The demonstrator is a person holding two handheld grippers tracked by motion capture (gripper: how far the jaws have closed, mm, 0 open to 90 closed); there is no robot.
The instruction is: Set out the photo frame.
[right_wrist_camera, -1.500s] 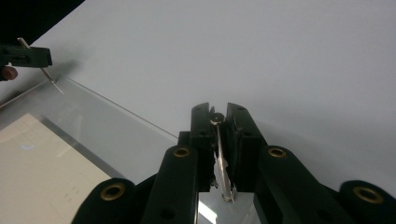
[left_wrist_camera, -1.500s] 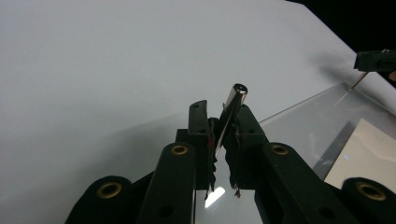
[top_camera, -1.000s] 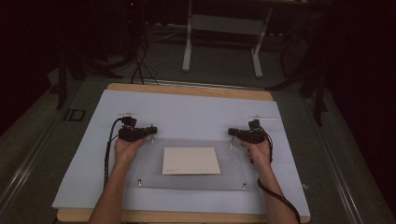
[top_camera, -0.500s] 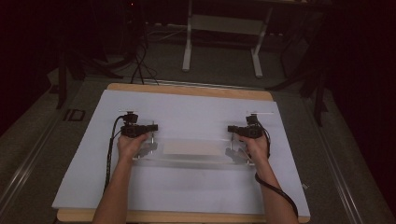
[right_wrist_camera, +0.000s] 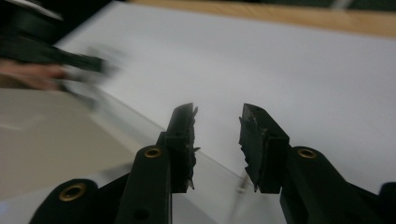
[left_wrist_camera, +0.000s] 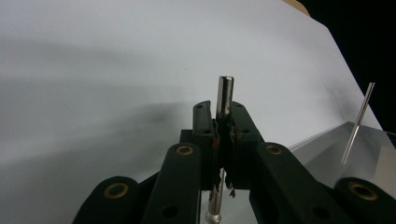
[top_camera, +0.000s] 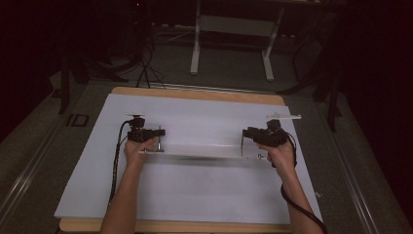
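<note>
Table (top_camera: 195, 95): wooden top under a big white sheet (top_camera: 195, 195) — my whole working ground.
Clear panel (top_camera: 204, 152): a stiff transparent plate, tipped up on edge in the middle of the sheet, spanning between my two grippers. I judge it rigid, fairly light, slick-faced and easy to scratch or crack — not to be dropped flat.
Left gripper (left_wrist_camera: 223, 128): jaws pressed together on a small metal post (left_wrist_camera: 225, 95) at the panel's left end; the pinch looks firm.
Right gripper (right_wrist_camera: 217, 140): jaws spread, nothing between them, with the panel's edge running just below and a blurred pin near their base; in the high view it sits at the panel's right end (top_camera: 246, 139).
Second thin rod (left_wrist_camera: 357, 123): stands up from the panel.
Where to hold: the posts, I'd say — bare faces would slip.
</note>
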